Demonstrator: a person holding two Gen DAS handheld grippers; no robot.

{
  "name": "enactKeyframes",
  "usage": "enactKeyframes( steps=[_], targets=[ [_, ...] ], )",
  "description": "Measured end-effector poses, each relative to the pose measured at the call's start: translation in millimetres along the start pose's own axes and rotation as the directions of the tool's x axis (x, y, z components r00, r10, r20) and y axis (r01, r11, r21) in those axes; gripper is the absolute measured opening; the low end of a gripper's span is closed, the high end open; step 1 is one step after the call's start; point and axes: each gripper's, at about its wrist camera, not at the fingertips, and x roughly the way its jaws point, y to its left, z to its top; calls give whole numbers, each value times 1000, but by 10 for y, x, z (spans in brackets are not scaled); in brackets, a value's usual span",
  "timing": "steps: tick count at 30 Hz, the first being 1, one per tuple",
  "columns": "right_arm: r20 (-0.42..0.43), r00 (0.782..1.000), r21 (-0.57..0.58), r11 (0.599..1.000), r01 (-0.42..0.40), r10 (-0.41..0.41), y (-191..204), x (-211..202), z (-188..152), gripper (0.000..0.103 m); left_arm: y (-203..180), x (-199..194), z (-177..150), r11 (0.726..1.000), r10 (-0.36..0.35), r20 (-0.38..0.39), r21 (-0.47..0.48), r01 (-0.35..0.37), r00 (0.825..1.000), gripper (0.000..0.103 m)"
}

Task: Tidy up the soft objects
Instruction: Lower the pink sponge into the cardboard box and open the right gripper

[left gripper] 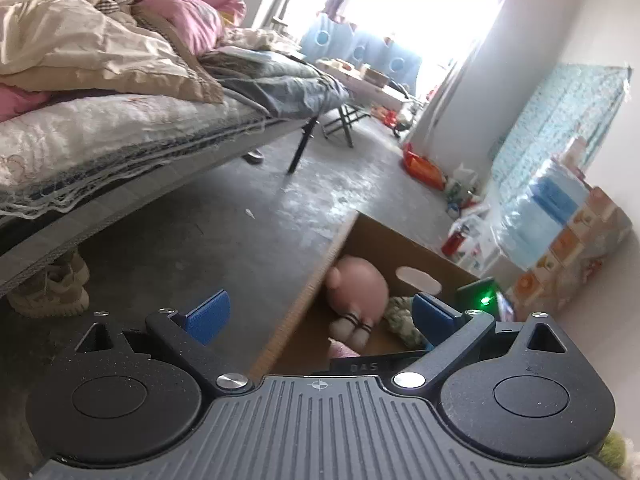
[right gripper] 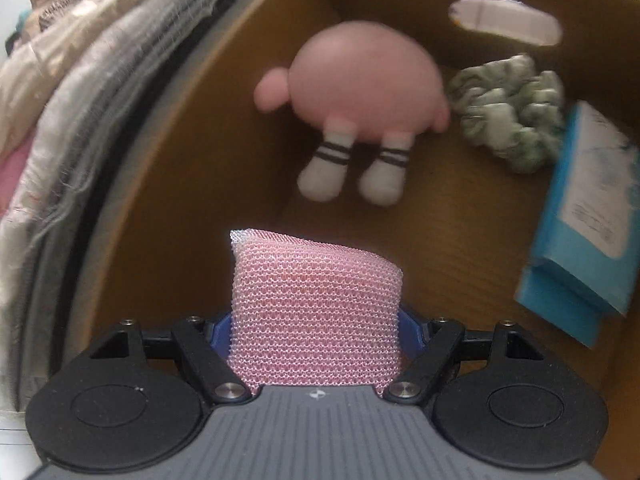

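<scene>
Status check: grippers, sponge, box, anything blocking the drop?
Left gripper open, empty. Right gripper shut on pink mesh sponge, over cardboard box. Box floor ahead bare.

Blown-out window [left gripper: 400, 12] glare, dim floor [left gripper: 224, 240], fisheye-bent edges, box view perhaps motion-blurred.

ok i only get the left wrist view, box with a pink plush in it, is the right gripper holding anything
observer: yes, the right gripper is shut on a pink mesh sponge over the cardboard box.
operator: anything else in the box besides the plush
observer: a blue packet with a white label, beside the green scrunchie.
operator: room for the sponge
observer: bare box floor shows between the sponge and the feet of the pink plush toy.
</scene>
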Motion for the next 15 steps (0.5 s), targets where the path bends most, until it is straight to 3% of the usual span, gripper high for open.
enactKeyframes(
  steps=[4, 15],
  targets=[
    [24, 1000, 28, 999, 15, -16, 51, 127, 82, 82, 121, 0, 3, 1000, 10, 16, -16, -9, 1000, 98],
    [-1, 997, 157, 985, -73, 74, -234, -27, -24, 86, 255, 19, -15, 999, 21, 21, -36, -20, 1000, 98]
  ],
)
